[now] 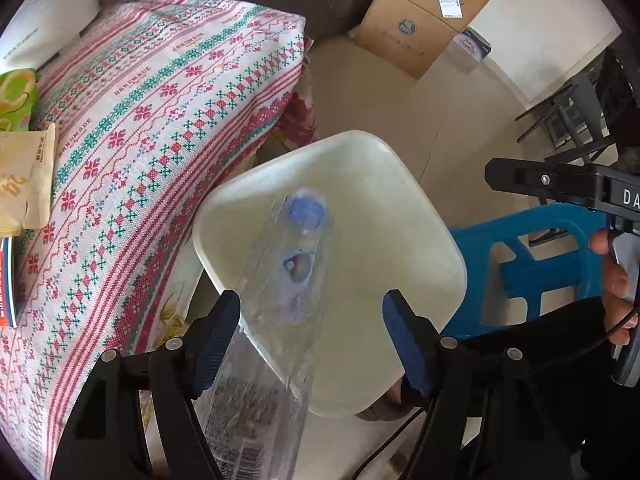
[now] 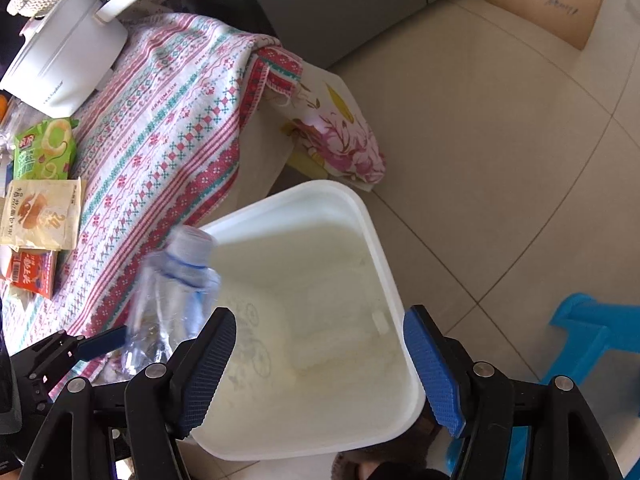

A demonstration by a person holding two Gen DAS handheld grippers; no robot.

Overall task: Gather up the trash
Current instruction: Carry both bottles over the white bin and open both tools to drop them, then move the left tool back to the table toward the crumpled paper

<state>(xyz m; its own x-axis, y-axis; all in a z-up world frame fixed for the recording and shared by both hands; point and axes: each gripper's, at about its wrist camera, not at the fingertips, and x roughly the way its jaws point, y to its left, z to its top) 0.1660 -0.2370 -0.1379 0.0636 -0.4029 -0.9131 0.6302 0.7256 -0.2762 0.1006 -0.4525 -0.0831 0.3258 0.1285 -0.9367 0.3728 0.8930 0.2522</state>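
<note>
Wide-open left claw (image 1: 312, 336): clear crumpled bottle (image 1: 280, 320), blue cap, over white bin (image 1: 420, 216).

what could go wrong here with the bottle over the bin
The left gripper is open, and the clear plastic bottle looks blurred over the white bin's near rim rather than its middle, so it may hit the rim and fall to the floor. The bin, standing beside the table, could tip if struck.

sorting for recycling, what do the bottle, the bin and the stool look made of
Bottle: thin clear plastic, glossy and crinkled, blue cap; the bin shows through it.
Bin: white plastic, smooth and semi-matte, slightly translucent, with a rounded moulded rim.
Stool: blue plastic, smooth with a slight sheen, apparently moulded in one piece.
</note>
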